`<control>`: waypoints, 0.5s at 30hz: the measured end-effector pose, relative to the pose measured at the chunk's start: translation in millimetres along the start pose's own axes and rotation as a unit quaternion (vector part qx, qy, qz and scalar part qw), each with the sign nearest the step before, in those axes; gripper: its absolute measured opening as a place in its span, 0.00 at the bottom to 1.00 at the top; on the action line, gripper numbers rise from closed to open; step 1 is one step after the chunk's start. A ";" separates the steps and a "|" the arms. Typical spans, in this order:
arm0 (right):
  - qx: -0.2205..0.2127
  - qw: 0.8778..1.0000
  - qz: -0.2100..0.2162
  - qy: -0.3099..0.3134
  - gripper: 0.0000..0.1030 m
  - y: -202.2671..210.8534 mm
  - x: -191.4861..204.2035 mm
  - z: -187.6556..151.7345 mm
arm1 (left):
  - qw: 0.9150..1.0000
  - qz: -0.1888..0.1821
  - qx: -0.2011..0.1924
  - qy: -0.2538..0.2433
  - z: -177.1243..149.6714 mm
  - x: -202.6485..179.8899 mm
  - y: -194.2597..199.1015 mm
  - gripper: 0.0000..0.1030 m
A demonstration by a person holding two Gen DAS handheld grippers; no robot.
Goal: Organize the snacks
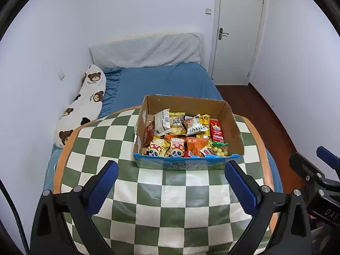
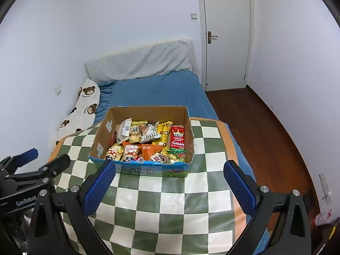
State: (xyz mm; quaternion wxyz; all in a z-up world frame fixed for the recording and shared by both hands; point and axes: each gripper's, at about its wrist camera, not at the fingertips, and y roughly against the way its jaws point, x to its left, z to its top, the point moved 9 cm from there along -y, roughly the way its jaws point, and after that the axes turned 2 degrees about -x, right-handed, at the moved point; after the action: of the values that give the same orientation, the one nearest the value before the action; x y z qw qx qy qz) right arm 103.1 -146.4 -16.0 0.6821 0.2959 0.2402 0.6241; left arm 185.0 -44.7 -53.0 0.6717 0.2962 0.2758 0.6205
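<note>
I hold two grippers over a bed, and both look forward at a cardboard box (image 1: 187, 127) packed with snacks. The box sits on a green and white checked blanket (image 1: 161, 195) spread across the bed (image 1: 161, 80), which has a blue sheet.

My left gripper (image 1: 171, 188) has its jaws spread wide and empty, one blue pad at lower left of the frame and one at lower right. The box lies straight ahead of them, in the middle of the frame, well apart from the pads. My right gripper (image 2: 169, 188) is also spread wide and holds nothing. In its view the box (image 2: 146, 136) lies ahead and a little to the left of centre.

The box's long side runs left to right across both views, with its blue printed front wall facing me. Inside, packets lie in a loose heap: two panda-face bags (image 1: 165, 148) along the front left, an orange packet (image 1: 196, 145) beside them, a red packet (image 1: 216, 132) standing along the right wall, and yellow and white packets toward the back.

Neither gripper looks clearly nearer, I judge; the left one faces the box more squarely. The red packet lies toward my right gripper's side, the panda bags toward my left.

A bear-print pillow (image 1: 85, 104) lies at left against the wall, and a white door (image 1: 238, 31) stands at upper right.
</note>
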 end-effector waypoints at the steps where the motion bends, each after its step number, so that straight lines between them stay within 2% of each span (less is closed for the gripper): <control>1: 0.001 1.000 -0.004 -0.001 1.00 -5.1 -1.9 -0.2 | 1.000 0.003 0.001 0.001 0.9 0.1 -4.6 1.00; 6: 0.009 1.000 -0.017 -0.003 1.00 -33.6 -10.5 -1.5 | 1.000 0.017 0.001 0.003 7.0 1.8 -30.9 1.00; 15: 0.018 0.999 -0.035 -0.012 1.00 -84.2 -22.6 1.5 | 0.999 0.033 0.030 -0.005 9.5 1.0 -85.8 1.00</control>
State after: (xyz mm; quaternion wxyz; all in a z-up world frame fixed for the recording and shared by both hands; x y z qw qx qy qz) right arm 161.4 -172.9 -75.1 0.7010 0.3069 0.2540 0.5916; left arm 249.6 -48.9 -110.1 0.6427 0.3285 0.2809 0.6326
